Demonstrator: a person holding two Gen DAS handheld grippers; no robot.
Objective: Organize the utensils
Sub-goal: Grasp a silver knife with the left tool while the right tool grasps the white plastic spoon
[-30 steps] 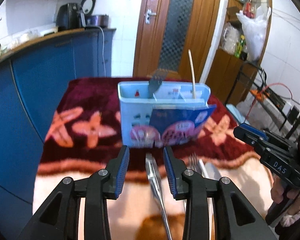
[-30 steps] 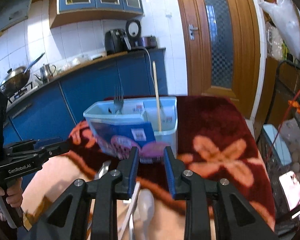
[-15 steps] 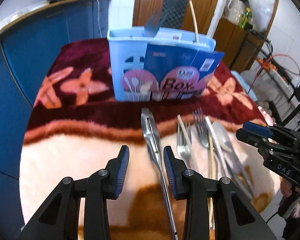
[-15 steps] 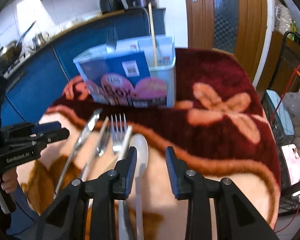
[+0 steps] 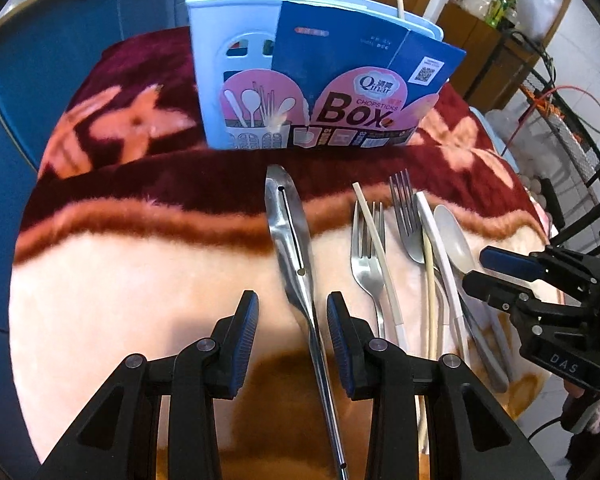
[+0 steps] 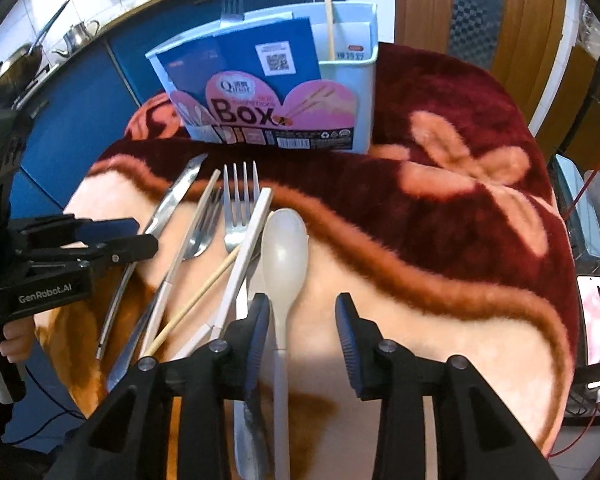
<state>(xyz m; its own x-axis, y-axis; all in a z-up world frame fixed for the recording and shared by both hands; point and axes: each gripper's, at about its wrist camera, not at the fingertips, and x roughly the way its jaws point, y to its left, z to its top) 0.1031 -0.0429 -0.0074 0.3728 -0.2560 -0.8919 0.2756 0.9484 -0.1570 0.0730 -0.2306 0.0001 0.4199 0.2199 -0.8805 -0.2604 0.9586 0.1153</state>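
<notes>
Left hand-held gripper is spread, straddling the slotted steel peeler-like utensil w/o pinching it; its long axis runs straight ahead along the fingers, toward the pale-blue plastic chopstick box. Right hand-held gripper is opening over the white plastic spoon, whose handle lies near its left finger, unpinched. Both utensils lie flat on the blanket-covered worktop.

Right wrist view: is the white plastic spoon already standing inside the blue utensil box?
No, the white plastic spoon lies flat on the blanket.
</notes>
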